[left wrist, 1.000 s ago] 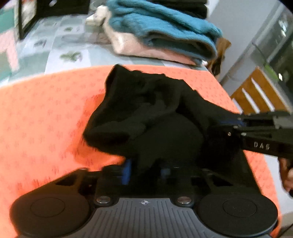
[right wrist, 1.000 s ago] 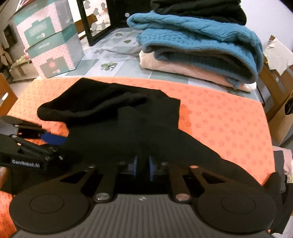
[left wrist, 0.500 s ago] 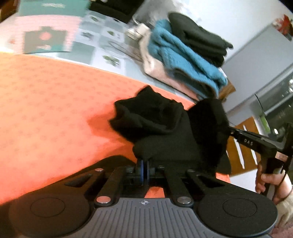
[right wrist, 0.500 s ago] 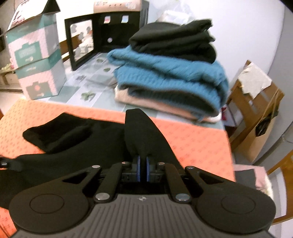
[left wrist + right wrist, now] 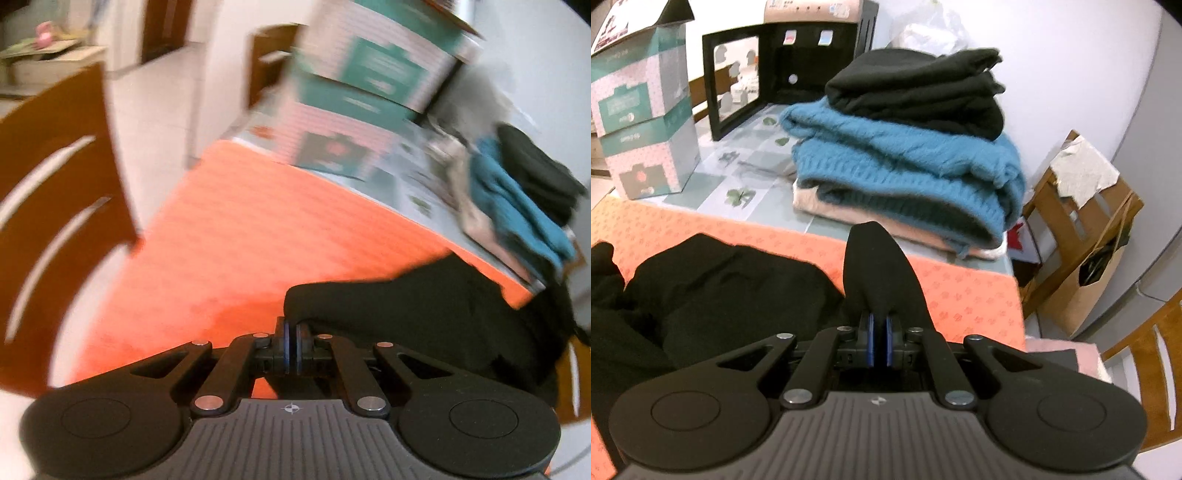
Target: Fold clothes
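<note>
Both tools are clamped on the same black garment (image 5: 713,295), each pinching a bit of cloth between closed blue pads. The right tool (image 5: 878,332) holds a peak of fabric that stands up just ahead of its fingertips, with the bulk of the garment slumped down to its left over the orange cloth (image 5: 960,295) on the table. The left tool (image 5: 291,338) grips an edge of the garment (image 5: 424,317), and from there the cloth runs off to its right, so the garment's long axis lies roughly between the two tools, sagging in the middle rather than stretched flat.

My judgement is that the coming move turns on that span: the tools need to draw apart along it to open the cloth out before laying it down for a fold, and neither is nearer, since both already hold it.

The right wrist view is sharp and shows the stack of folded sweaters (image 5: 908,155) straight ahead of the tool, beyond the orange cloth, plus the patterned boxes (image 5: 639,122) ahead to its left. The left wrist view is heavily blurred and tilted; it adds a broad bare stretch of orange cloth (image 5: 258,229) ahead and left of that tool, and a wooden chair (image 5: 55,177) further left, off the table's edge
</note>
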Available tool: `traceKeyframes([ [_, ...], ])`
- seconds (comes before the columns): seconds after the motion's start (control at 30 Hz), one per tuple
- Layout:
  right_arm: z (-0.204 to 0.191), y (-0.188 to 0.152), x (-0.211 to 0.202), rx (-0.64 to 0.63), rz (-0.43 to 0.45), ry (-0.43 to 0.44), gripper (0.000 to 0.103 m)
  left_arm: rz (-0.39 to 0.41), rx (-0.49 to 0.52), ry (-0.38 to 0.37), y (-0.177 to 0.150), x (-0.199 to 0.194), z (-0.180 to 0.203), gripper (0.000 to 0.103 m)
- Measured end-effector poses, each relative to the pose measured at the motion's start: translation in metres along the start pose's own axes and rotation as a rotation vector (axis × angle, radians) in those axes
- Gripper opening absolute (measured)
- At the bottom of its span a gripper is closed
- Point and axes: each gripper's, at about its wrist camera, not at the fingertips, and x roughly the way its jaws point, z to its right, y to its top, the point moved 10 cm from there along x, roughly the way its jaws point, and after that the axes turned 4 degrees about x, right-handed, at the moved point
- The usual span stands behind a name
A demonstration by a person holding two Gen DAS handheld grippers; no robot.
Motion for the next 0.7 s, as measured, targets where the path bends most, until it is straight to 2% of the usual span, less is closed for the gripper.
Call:
traceKeyframes([
  [0.1, -0.012, -0.011, -0.004, -0.020, -0.035, 0.034, 0.011, 0.007, -0.022, 0.041, 0.009, 0.000, -0.025, 0.006],
  [0.3, -0.032, -0.036, -0.032, -0.053, -0.055, 0.074, 0.031, -0.020, -0.028, 0.052, 0.009, 0.015, -0.043, 0.007],
  [0.37, -0.035, -0.047, -0.043, -0.055, -0.057, 0.079, 0.034, -0.013, -0.038, 0.042, 0.006, 0.016, -0.041, 0.012],
  [0.47, -0.038, -0.065, -0.061, -0.051, -0.063, 0.084, 0.040, 0.001, -0.050, 0.040, 0.002, 0.008, -0.040, 0.026],
  [0.53, -0.038, -0.077, -0.072, -0.045, -0.065, 0.082, 0.041, 0.008, -0.058, 0.029, -0.003, 0.000, -0.040, 0.041],
  [0.7, -0.033, -0.104, -0.097, -0.014, -0.065, 0.068, 0.047, 0.012, -0.072, -0.001, -0.018, -0.018, -0.035, 0.047],
])
